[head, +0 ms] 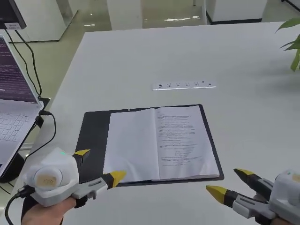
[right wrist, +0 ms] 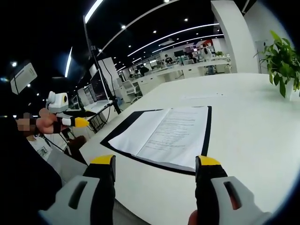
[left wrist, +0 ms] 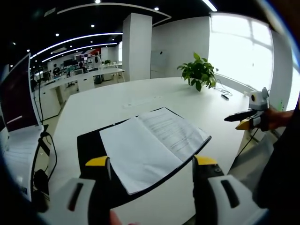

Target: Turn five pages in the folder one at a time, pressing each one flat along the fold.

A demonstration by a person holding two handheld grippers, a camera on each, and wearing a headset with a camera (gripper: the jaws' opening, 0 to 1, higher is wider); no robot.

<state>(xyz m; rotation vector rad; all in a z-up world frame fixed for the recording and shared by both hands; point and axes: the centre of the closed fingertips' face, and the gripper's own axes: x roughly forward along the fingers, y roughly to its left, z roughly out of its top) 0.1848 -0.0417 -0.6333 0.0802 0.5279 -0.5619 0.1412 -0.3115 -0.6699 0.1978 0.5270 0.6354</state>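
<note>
A black folder (head: 154,143) lies open and flat on the white counter (head: 140,56), a blank sheet showing on its left side and a printed page on its right, both resting level with no leaf lifted or mid-turn. The left gripper (head: 99,165) hovers at the folder's near left corner, its yellow-tipped fingers (head: 115,177) spread wide and holding nothing; whether a tip touches the cover cannot be told. The right gripper (head: 229,181) waits just off the folder's near right corner, above bare counter, its fingers (head: 216,191) likewise apart and empty. How many of the five pages have been turned cannot be read from the spread; the sheets on the left look few, which suggests the job is at or near its start. The next turn appears to call for the right gripper to catch the printed page's outer edge and carry it leftward, followed by a press along the centre fold. A laptop (head: 14,108) sits at the left edge, a power strip (head: 183,85) lies beyond the folder, and a plant (head: 293,47) stands at far right.
</note>
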